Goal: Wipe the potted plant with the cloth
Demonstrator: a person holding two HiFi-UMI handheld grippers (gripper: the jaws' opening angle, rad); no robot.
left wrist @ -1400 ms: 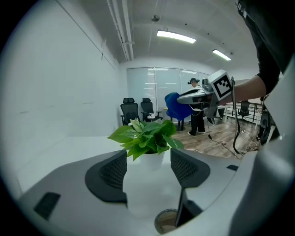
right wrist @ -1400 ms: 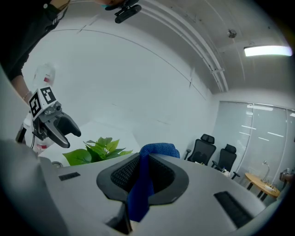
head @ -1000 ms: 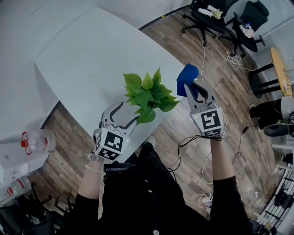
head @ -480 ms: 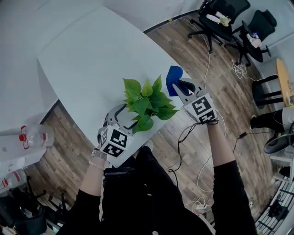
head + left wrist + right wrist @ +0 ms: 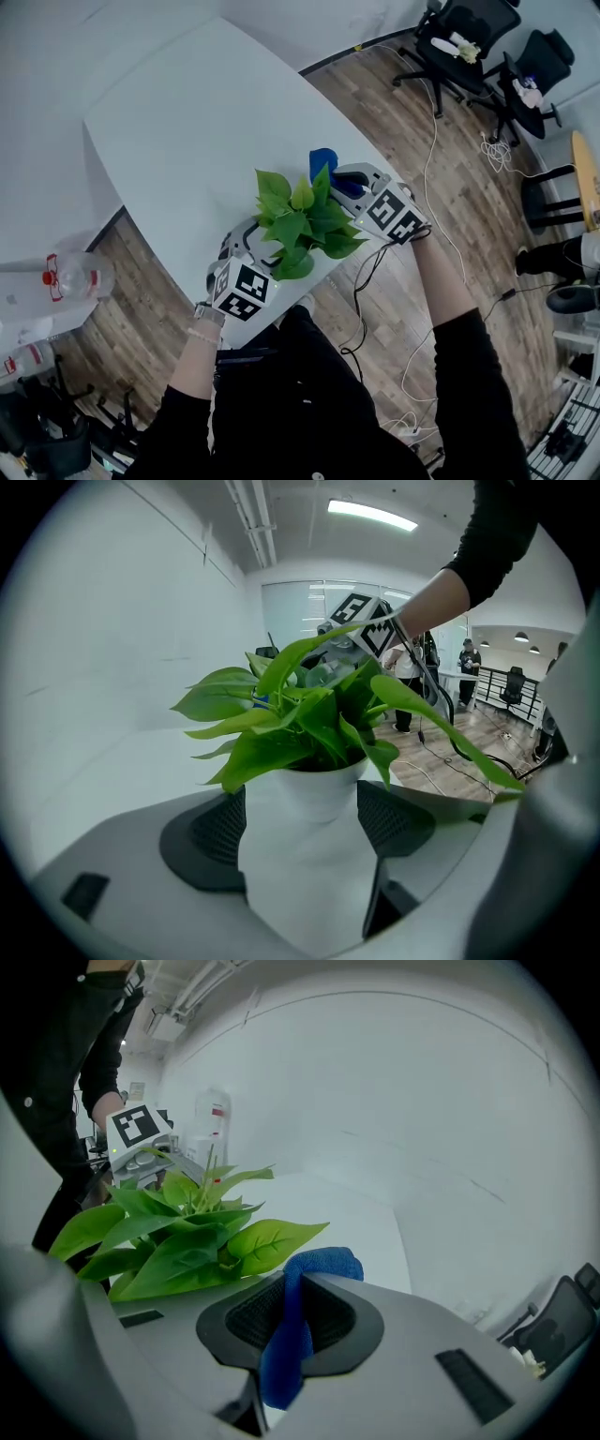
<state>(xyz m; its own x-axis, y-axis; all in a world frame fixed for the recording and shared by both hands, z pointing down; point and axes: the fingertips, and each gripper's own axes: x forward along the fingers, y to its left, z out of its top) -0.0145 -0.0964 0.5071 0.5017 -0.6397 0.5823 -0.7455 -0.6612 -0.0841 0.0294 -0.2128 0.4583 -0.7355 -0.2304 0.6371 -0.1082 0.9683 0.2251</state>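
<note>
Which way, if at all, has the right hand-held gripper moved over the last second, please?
Yes. In the head view the right hand-held gripper has swung left toward the plant; its blue cloth now sits close beside it, over the table.

Head view: leaves [image 5: 302,217] hide pot [image 5: 305,855]; cloth [image 5: 322,159] partly covered.

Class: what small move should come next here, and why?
Probably close the left tool on the white pot to steady it: its jaws have just been opening, the pot between them, while the right tool pinches the blue cloth beside the leaves.
</note>
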